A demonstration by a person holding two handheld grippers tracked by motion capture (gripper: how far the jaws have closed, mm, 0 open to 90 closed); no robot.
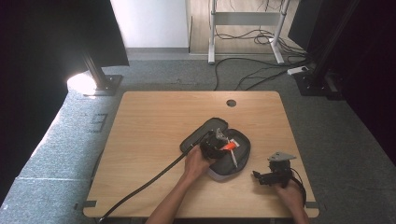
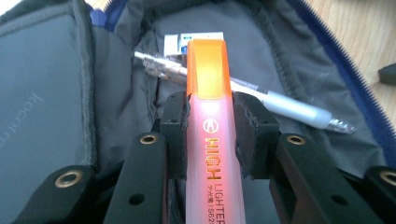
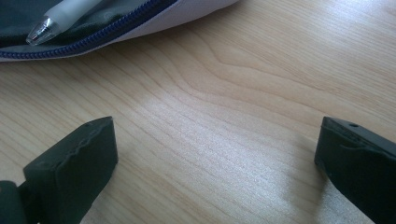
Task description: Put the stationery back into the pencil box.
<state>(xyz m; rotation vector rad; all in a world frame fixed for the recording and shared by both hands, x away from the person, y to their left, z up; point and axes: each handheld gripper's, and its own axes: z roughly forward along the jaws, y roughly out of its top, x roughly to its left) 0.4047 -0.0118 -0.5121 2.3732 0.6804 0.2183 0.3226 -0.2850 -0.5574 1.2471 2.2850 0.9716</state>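
left gripper (image 2: pixel 211 135) is clamped on the orange highlighter (image 2: pixel 208 93), holding it over the open pencil case (image 1: pixel 239 154) on the desk (image 1: pixel 154 121). inside the case lie a clear pen (image 2: pixel 280 105) and a small white eraser (image 2: pixel 175 44). right gripper (image 3: pixel 217 154) rests spread wide, nothing between its jaws, above bare desk beside the case.

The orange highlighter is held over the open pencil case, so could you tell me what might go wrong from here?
1. The left tool grips the highlighter mid-barrel only; it could pivot or slip.
2. A pen and an eraser lie beneath it in the pencil case; lowering could jam against them.
3. The right tool stands open, off the case, which may shift.
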